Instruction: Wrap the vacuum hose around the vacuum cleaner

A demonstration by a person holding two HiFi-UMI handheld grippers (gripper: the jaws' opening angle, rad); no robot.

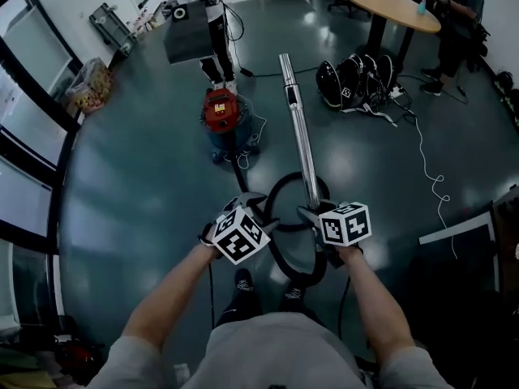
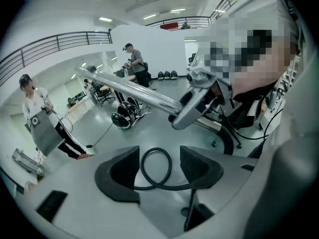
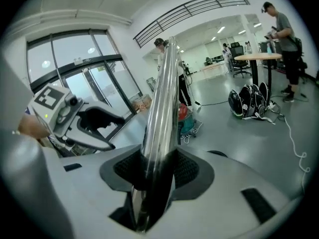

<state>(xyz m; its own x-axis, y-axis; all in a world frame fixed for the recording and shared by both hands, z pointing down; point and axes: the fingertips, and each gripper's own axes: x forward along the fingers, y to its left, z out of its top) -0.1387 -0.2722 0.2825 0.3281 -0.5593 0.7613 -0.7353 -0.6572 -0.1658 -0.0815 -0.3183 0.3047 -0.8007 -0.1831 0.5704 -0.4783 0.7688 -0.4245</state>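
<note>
- The chrome wand [image 1: 298, 128] juts from the right hand-held gripper [image 1: 315, 214] out over the open floor [image 1: 122, 185], toward the vacuum cleaner [image 1: 224, 118]. Because it is gripped near its lower end, the long tube could lever against the pads and twist or slide if swung fast.
- A bystander [image 1: 212, 23] stands just beyond the vacuum cleaner. A wide sweep of the wand's far tip could carry in that direction.
- The black hose [image 1: 280, 183] lies in loose loops on the floor by the wearer's shoes [image 1: 243, 280], well short of the vacuum cleaner. As it is drawn round, a loop could kink, catch a foot or tangle with the cord [image 1: 261, 128] beside the machine.
- The left hand-held gripper [image 1: 253, 209] hangs over those loops with its jaws wide apart and nothing pinched. Its own view shows a loop of hose [image 2: 155, 149] lying on the floor beyond the gap. A close from this height would probably miss the hose.
- The right hand-held gripper [image 3: 154, 171] is clamped at a middling width, both pads pressed on the wand [image 3: 162, 93], which runs up and away between them.
</note>
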